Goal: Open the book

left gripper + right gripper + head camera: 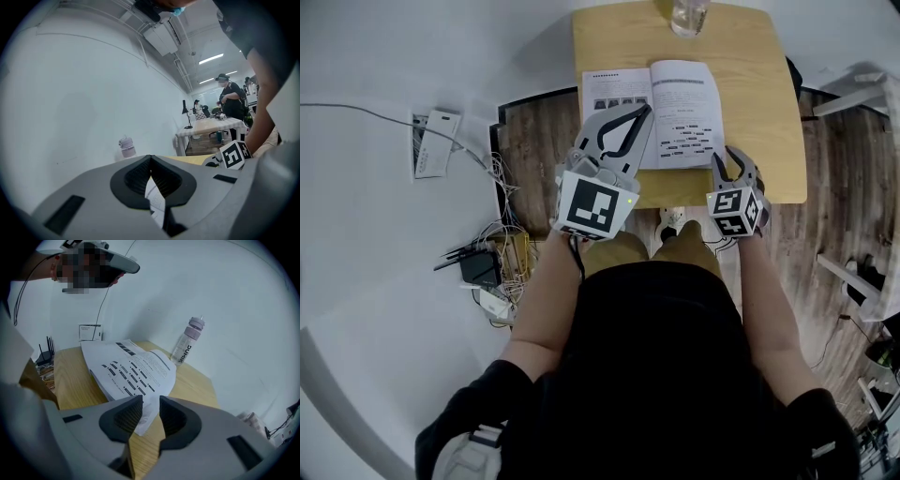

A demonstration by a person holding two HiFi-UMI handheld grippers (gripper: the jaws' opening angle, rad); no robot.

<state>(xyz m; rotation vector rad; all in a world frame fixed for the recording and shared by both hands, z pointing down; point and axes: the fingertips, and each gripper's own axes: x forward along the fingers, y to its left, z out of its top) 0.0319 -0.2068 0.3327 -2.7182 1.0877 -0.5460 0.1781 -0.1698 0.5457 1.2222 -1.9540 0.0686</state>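
Observation:
The book (675,103) lies open on the small wooden table (769,112), white printed pages facing up. My left gripper (645,112) hovers over the book's middle near the spine, its tips touching. In the left gripper view (150,161) a strip of printed page shows through the gap behind the tips. My right gripper (737,167) is at the book's near right corner. In the right gripper view the book (133,366) spreads ahead, and its page corner reaches between the right gripper (151,411) jaws, which stand apart without pressing on it.
A clear bottle (688,14) stands at the table's far edge, behind the book (187,341). The floor at left holds a router and tangled cables (478,267). A white wall runs along the left. Another table (211,126) and people (229,96) are far off.

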